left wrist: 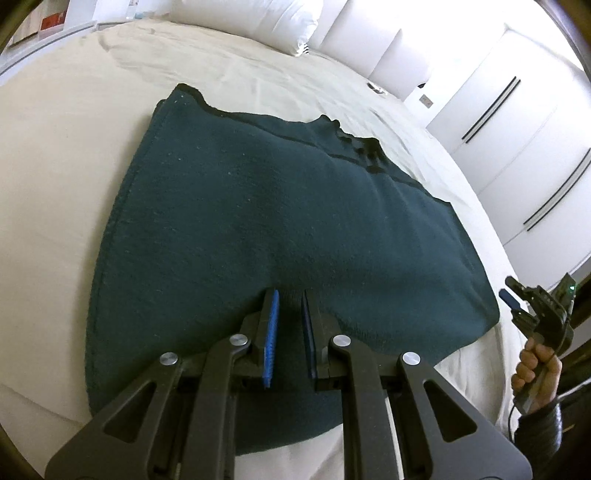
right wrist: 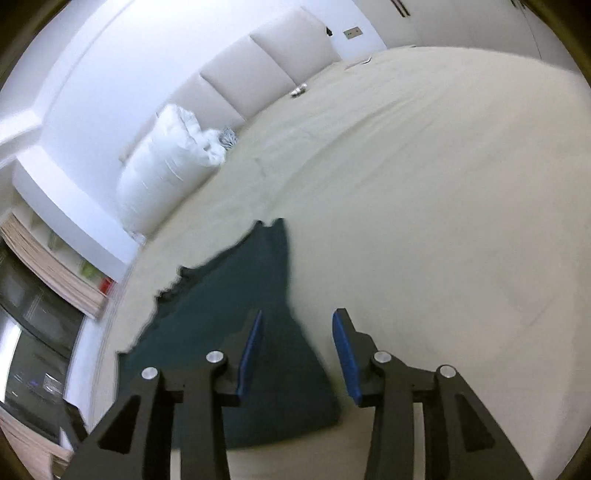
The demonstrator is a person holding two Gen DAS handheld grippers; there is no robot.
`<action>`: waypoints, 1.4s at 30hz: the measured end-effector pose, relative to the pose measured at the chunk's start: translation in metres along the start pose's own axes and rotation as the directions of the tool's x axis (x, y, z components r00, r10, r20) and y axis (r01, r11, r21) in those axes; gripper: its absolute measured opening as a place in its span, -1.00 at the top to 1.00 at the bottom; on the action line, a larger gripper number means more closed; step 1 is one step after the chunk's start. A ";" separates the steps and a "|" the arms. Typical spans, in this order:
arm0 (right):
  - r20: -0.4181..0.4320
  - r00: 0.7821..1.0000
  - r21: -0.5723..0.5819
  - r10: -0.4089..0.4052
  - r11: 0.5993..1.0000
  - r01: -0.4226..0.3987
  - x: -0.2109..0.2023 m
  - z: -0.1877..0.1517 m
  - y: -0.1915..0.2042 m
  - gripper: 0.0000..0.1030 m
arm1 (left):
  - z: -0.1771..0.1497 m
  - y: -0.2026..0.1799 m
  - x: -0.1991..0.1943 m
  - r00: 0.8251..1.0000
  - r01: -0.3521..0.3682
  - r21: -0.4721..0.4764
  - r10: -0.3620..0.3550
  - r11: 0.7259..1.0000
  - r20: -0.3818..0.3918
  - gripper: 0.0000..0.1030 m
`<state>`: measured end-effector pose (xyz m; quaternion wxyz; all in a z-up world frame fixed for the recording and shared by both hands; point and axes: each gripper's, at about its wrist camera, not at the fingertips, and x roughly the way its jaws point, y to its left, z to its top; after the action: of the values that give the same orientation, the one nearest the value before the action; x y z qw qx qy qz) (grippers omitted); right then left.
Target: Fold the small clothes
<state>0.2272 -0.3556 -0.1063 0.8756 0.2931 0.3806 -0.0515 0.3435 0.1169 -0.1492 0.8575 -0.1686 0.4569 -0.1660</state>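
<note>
A dark teal knit garment lies flat on the cream bed sheet. My left gripper is over its near edge, jaws narrowly apart with a raised bit of the fabric between the blue pads; I cannot tell whether they pinch it. My right gripper is open and empty, held above the bed by the garment's corner. It also shows in the left wrist view, held in a hand off the garment's right edge.
White pillows lie against a padded headboard. White wardrobe doors stand to the right of the bed. Shelves stand beyond the bed's left side. A small object lies near the headboard.
</note>
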 end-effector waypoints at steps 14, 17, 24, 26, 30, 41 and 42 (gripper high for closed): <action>-0.128 0.988 -0.156 -0.086 0.986 0.066 0.024 -0.023 0.024 0.78 | 0.001 -0.018 0.013 1.000 -0.015 -0.008 0.015 1.000 -0.010 0.76; -0.115 0.990 -0.110 -0.078 0.992 0.066 0.019 -0.025 0.023 0.80 | 0.001 -0.016 0.015 1.000 -0.015 -0.009 0.015 1.000 -0.010 0.76; -0.112 0.993 -0.004 -0.044 0.999 0.043 0.022 -0.040 0.003 0.82 | 0.001 -0.013 0.019 1.000 0.003 0.003 -0.003 1.000 -0.013 0.76; -0.103 0.994 0.009 -0.033 0.999 0.034 0.019 -0.042 0.001 0.82 | 0.001 -0.012 0.018 1.000 0.006 0.008 -0.006 1.000 -0.014 0.76; -0.097 0.995 -0.003 -0.022 1.000 0.022 0.019 -0.043 0.000 0.80 | 0.002 -0.011 0.019 1.000 0.010 0.010 -0.009 1.000 -0.015 0.76; -0.107 0.983 -0.131 -0.151 0.982 0.136 0.028 -0.032 0.029 0.80 | 0.003 -0.021 0.017 0.999 -0.025 0.050 0.026 0.998 -0.020 0.76; -0.105 0.982 -0.119 -0.157 0.982 0.144 0.029 -0.033 0.023 0.81 | 0.002 -0.019 0.016 1.000 -0.016 0.045 0.017 0.999 -0.020 0.76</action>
<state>0.2335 -0.3146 -0.1335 0.8610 0.2169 0.4531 -0.0797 0.3517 0.0934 -0.1517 0.8578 -0.1437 0.4630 -0.1708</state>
